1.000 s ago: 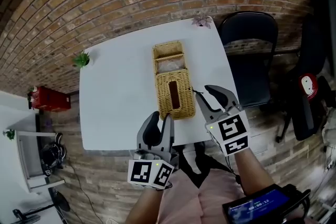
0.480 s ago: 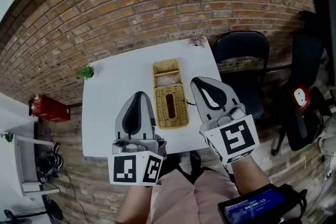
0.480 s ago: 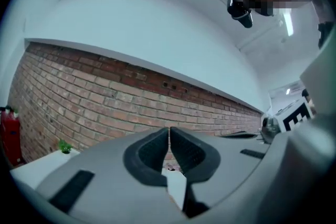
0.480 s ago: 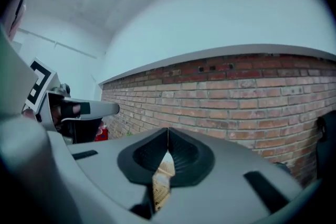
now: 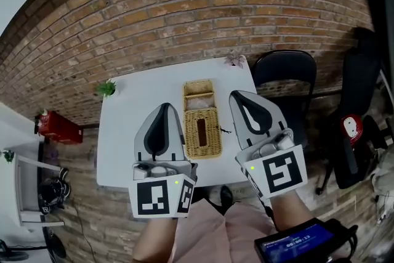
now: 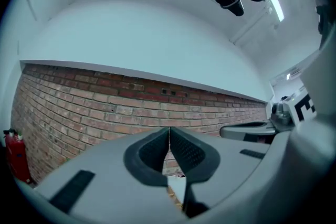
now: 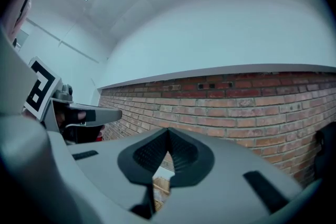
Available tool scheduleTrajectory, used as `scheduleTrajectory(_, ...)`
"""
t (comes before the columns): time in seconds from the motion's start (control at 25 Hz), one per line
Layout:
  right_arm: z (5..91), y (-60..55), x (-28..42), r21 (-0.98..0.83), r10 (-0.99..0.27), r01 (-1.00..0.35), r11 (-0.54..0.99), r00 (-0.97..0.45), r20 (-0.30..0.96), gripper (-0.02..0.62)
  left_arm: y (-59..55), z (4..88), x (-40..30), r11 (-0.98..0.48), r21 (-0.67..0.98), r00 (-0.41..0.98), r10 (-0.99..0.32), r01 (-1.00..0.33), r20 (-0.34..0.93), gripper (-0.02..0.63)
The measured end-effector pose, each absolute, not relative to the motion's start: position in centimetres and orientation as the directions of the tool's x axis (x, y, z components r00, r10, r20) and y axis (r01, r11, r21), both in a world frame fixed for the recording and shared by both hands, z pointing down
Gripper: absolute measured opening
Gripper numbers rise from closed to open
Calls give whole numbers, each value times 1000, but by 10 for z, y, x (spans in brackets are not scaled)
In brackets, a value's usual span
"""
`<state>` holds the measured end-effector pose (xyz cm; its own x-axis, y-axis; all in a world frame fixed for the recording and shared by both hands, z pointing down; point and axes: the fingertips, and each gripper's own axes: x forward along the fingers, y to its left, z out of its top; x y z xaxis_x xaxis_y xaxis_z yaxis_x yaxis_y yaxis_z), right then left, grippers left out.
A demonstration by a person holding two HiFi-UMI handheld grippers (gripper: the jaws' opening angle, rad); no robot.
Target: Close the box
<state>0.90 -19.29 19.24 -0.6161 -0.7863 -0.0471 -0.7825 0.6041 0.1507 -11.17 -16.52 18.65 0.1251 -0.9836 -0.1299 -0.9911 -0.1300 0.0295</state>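
A wicker box [image 5: 202, 127] lies lengthwise at the middle of the white table [image 5: 126, 132]. Its near part is a woven panel with a dark slot; its far part [image 5: 198, 94] stands open and shows something white inside. Both grippers are held high above the table's near edge, one on each side of the box and apart from it. My left gripper [image 5: 164, 108] has just closed and is shut, with nothing between its jaws [image 6: 169, 130]. My right gripper [image 5: 237, 96] has also just closed and is shut on nothing [image 7: 168, 130]. Both gripper views look level at the brick wall.
A small green plant [image 5: 107, 88] stands at the table's far left corner, a pinkish one [image 5: 234, 60] at the far right corner. A black chair [image 5: 288, 80] stands right of the table. A red object [image 5: 58, 127] sits on the floor at left. A brick wall runs behind.
Both grippers have risen from the table's near edge towards the head camera, and their jaws have gone from open to shut. In the gripper views the wall has sunk lower.
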Motion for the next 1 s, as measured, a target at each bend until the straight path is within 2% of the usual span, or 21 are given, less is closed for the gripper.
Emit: scheduleTrajectory(1.0,194,-195,13,138,-779,-777,614,-625,-48,-2,-169,191,-102,-136,8,134,-984,-991,-115,15)
